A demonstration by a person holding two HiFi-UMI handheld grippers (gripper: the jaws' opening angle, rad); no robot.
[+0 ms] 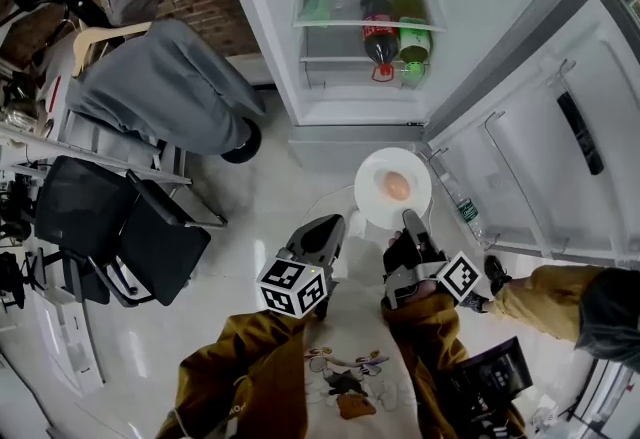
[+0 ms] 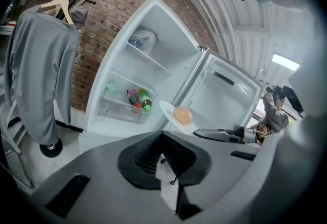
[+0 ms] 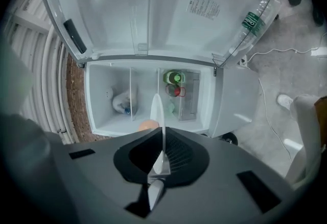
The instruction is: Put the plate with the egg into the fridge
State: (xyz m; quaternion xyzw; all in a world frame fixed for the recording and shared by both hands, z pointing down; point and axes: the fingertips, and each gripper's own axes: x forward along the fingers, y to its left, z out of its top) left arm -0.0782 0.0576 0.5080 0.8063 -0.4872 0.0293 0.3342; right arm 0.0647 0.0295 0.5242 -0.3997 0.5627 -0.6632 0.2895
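While the fridge (image 1: 340, 109) stands wide open, the right gripper (image 1: 408, 223) has its jaws clamped on the rim of a round white plate (image 1: 373, 177), pinching it at the plate's 6 o'clock edge. One pale brown egg (image 1: 397, 186) lies near the plate's middle. The plate is held in the air outside the fridge, above the pale floor, with the lower shelves at its 12 o'clock and the open door (image 1: 530, 147) at its 3 o'clock. In the right gripper view the plate shows edge-on, a thin white blade between the pads, the egg peeking out at its 9 o'clock side. At the right gripper's 9 o'clock, the left gripper (image 1: 332, 227) is pressed closed on nothing. A cola bottle (image 1: 378, 32) and a green bottle (image 1: 412, 32) sit on a shelf inside.
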